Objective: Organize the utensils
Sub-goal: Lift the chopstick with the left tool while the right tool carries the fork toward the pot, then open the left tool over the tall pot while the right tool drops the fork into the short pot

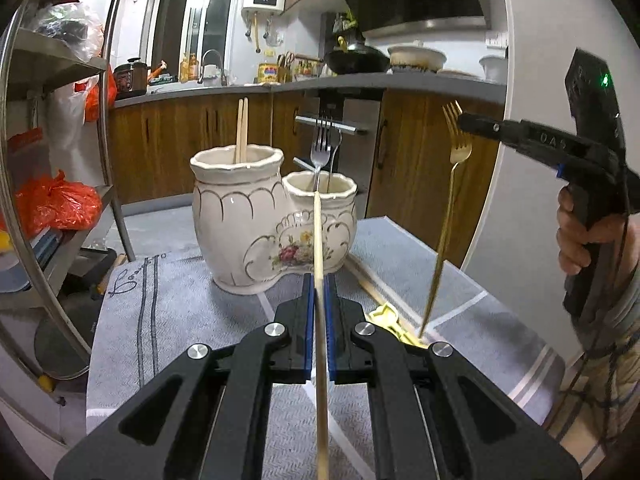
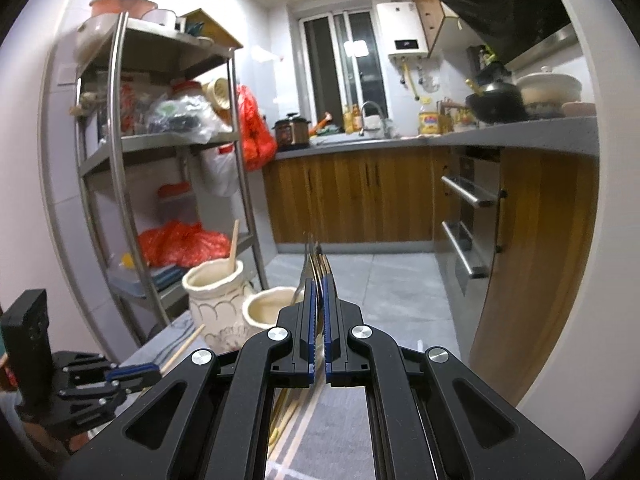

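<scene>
A cream ceramic double holder (image 1: 256,224) stands on the table. Its tall left pot holds chopsticks (image 1: 241,130); its low right pot holds a silver fork (image 1: 320,148) and a spoon. My left gripper (image 1: 319,280) is shut on a single wooden chopstick (image 1: 319,248) that points toward the low pot. My right gripper (image 1: 464,122) is shut on the head of a gold fork (image 1: 448,208), which hangs tines up to the right of the holder. In the right wrist view the right gripper (image 2: 319,280) grips the fork's tines (image 2: 318,264) above the low pot (image 2: 266,310).
A grey cloth (image 1: 176,312) covers the table. More chopsticks (image 1: 372,284) and a yellow utensil (image 1: 386,314) lie on it right of the holder. A steel shelf rack (image 2: 120,160) stands to the left, kitchen cabinets (image 2: 360,196) behind.
</scene>
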Motion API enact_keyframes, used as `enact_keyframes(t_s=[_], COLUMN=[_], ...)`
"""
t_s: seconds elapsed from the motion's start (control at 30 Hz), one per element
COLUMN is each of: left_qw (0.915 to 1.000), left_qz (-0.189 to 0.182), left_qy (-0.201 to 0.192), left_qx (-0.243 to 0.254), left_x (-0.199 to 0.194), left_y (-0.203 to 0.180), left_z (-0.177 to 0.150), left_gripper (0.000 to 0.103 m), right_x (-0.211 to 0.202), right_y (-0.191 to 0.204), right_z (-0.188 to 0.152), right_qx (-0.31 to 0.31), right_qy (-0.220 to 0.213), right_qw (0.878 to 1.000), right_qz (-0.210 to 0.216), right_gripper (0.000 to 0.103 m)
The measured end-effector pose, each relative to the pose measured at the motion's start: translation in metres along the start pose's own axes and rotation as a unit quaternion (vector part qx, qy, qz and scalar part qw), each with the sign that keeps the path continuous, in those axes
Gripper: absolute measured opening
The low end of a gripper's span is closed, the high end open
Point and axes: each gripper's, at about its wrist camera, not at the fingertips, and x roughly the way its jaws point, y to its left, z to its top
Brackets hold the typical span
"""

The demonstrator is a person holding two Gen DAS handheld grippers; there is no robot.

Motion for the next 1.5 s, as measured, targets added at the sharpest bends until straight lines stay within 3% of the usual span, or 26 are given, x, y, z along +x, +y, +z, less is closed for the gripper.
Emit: enact_keyframes(t_s=[0.13,0.47,0.83,1.13,1.23,1.5], left_qw=[0.9997,0.9972,0.9891,0.9793,0.9789,0.9835], left_qz=[-0.005,-0.004,0.014,0.062,0.082,0.085], left_qy=[-0.023,-0.074,-0.141,-0.186,-0.183,-0.156], left_qx=[-0.004,-0.003,-0.038,-0.049,-0.040,-0.032], left_x=[-0.007,-0.014,0.030,0.081,0.094,0.088], left_y=[0.006,0.023,0.059,0.069,0.068,0.068], left_z=[0.007,0.039,0.120,0.149,0.143,0.112], left_gripper=[0.005,0.005,0.005,0.005,0.005,0.005], right_x=[-0.002,0.011,0.030,0.050,0.060,0.086], right_y=[0.009,0.018,0.003,-0.010,-0.008,-0.001], right_z=[0.007,0.043,0.062,0.052,0.048,0.034], right_qx=[-0.010,-0.010,0.050,0.073,0.062,0.035], right_qy=[-0.025,-0.071,-0.152,-0.152,-0.135,-0.083], right_qw=[0.999,0.997,0.985,0.982,0.985,0.992], right_qz=[-0.025,-0.036,-0.059,-0.087,-0.089,-0.086], right_gripper=[0.004,0.004,0.004,0.004,0.004,0.004])
